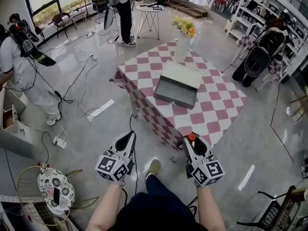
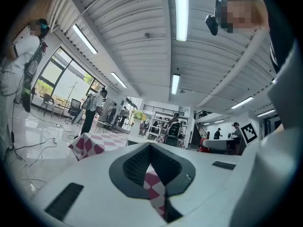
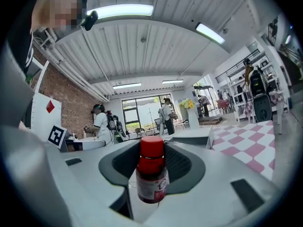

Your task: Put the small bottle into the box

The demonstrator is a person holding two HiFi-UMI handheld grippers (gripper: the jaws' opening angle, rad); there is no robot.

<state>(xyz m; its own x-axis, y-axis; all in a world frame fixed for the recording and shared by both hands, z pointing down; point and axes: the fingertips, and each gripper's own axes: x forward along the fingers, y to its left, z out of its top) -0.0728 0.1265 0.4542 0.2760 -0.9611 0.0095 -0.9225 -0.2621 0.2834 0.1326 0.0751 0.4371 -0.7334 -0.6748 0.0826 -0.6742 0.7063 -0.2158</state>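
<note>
One table (image 1: 216, 112) stands ahead of you, its near corner pointing at your grippers, with bare floor between for the approach. The open box (image 1: 177, 91) lies mid-table, clear of every edge, mouth up so it can be loaded from above. A vase (image 1: 180, 49) stands just behind it, limiting overshoot. Your left gripper (image 1: 129, 137) is empty, jaws together, level beside the other. Your right gripper (image 1: 190, 141) is clamped on the bottle (image 3: 152, 171), upright with red cap up, short of the table and well apart from the box.
</note>
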